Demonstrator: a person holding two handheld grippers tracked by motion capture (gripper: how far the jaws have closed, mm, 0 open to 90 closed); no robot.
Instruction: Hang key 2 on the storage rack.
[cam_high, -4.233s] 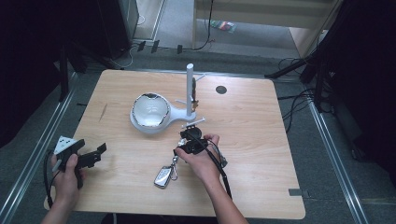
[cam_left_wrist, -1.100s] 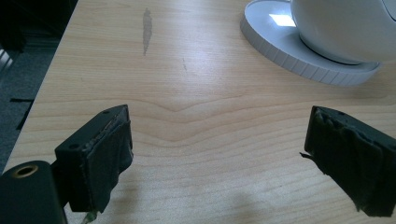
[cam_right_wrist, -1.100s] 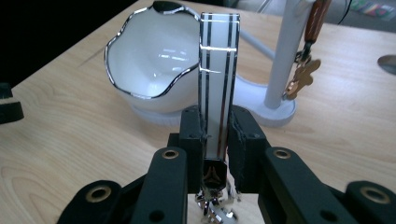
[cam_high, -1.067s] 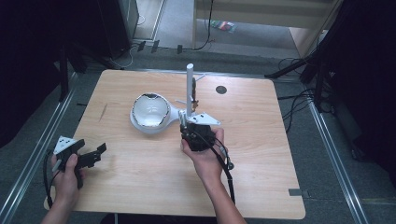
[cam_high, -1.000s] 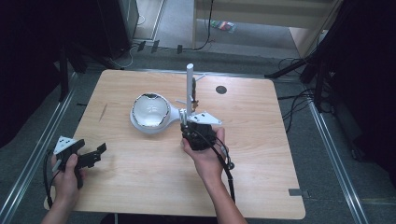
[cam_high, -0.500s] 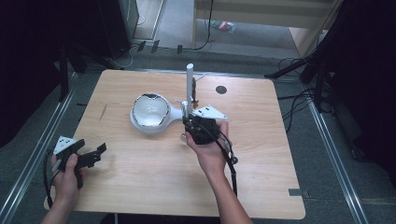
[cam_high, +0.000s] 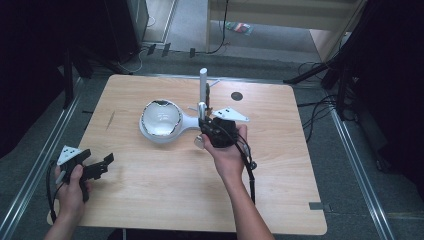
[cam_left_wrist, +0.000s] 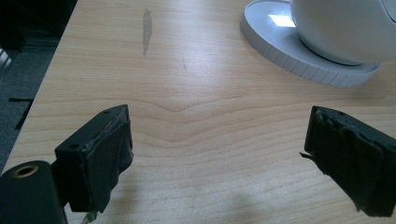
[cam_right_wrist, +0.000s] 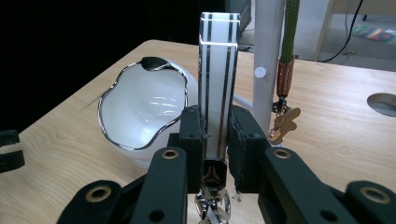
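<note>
bare forearms, black gripper (cam_high: 218, 131), grey plate, trailing cable

Light falls from above onto my worktop (cam_high: 165, 200), which is evenly lit, while the surroundings sink into near black. The white bowl (cam_right_wrist: 140, 112) shows soft glare streaks. My right tool (cam_right_wrist: 217, 140) looks blurred up close.

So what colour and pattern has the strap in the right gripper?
The strap is white with thin black stripes along its length, clearest in the right gripper view.

The round white glossy bowl (cam_high: 161, 119) and slim white upright post (cam_high: 203, 87) crowd mid-desk; bare pale wooden desk (cam_high: 165, 200) lies nearer.
</note>
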